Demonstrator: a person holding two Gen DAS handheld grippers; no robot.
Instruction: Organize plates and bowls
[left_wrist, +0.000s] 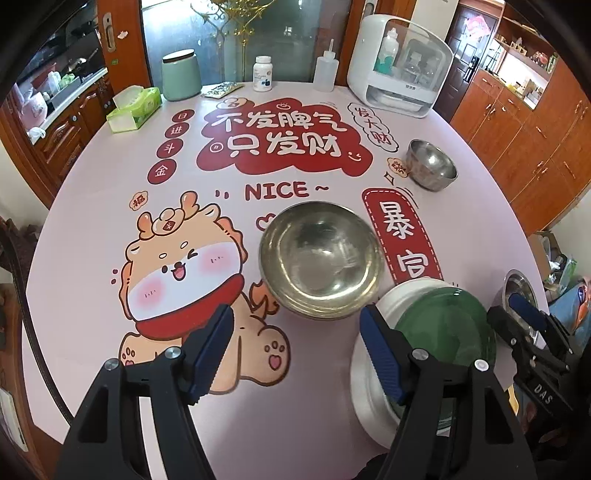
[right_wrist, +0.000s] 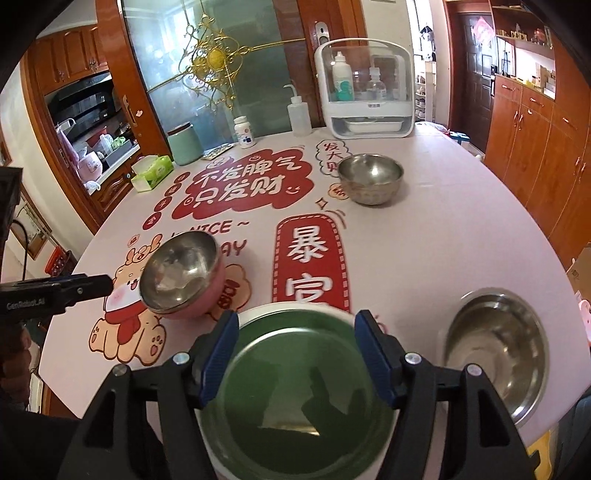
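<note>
Hovering tools (jaws apart) tilt downward.

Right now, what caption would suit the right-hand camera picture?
Open right gripper poised over a green plate, steel bowls scattered across the cartoon tablecloth.

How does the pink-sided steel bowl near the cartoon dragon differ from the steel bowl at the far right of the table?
The pink-sided bowl has a pink outer wall; the far bowl is bare metal outside. The pink-sided bowl looks wider and sits on the dragon print, close to the left tool; the far bowl looks smaller and stands alone near the white cabinet. Both are upright, empty and shiny steel inside.
</note>
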